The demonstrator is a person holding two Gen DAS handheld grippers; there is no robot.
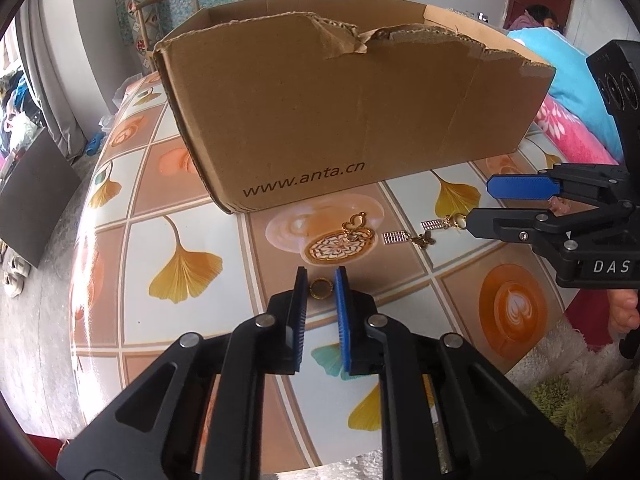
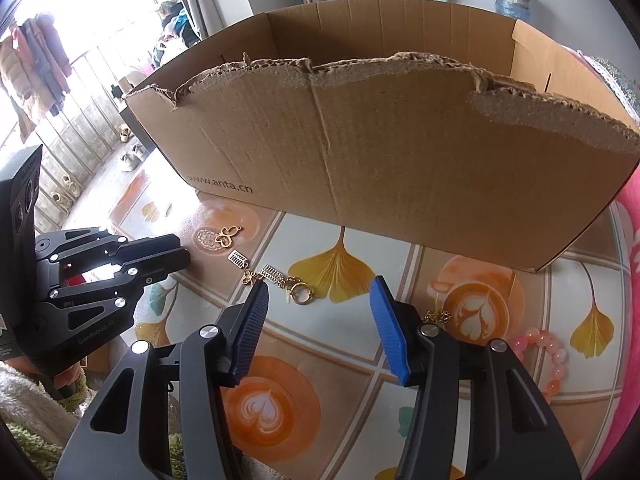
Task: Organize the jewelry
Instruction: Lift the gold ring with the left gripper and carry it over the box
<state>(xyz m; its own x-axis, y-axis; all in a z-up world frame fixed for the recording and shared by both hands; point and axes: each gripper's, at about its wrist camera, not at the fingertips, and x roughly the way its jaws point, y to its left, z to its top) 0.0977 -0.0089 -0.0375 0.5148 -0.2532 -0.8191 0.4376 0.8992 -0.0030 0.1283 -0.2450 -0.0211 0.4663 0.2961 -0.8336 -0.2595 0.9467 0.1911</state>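
1. In the left wrist view we see the left gripper (image 1: pixel 321 280) low over a tabletop (image 1: pixel 192 216) covered in a tile pattern of ginkgo leaves and coffee cups. Its two blue-padded fingers (image 1: pixel 342 300) stand close together with a small gold ring (image 1: pixel 321 289) between their tips; we cannot tell whether the pads press on it.
2. Past the ring, toward the far edge of the tabletop, lie a gold heart-shaped charm (image 1: pixel 355 224), a small ladder-shaped charm (image 1: pixel 395 238) and a gold butterfly charm (image 1: pixel 425 240), all loose on the surface.
3. An open cardboard box (image 1: pixel 320 120) with a torn front rim stands behind the charms, filling the far part of the tabletop.
4. The right gripper (image 1: pixel 480 200) reaches in from the right edge, its fingers apart, beside a gold chain with a ring clasp (image 1: pixel 452 222).
5. In the right wrist view we see the right gripper (image 2: pixel 320 292) with its fingers clearly apart and nothing between the pads. The chain's ring clasp (image 2: pixel 301 295) lies on the tabletop (image 2: pixel 500 240) just beyond the fingertips.
6. The butterfly charm (image 2: pixel 250 277) and the heart-shaped charm (image 2: pixel 226 236) lie to the left, before the cardboard box (image 2: pixel 400 152).
7. A pink bead bracelet (image 2: pixel 548 352) rests near the right edge of the tabletop.
8. The left gripper (image 2: pixel 184 254) shows at the left, fingers nearly together.
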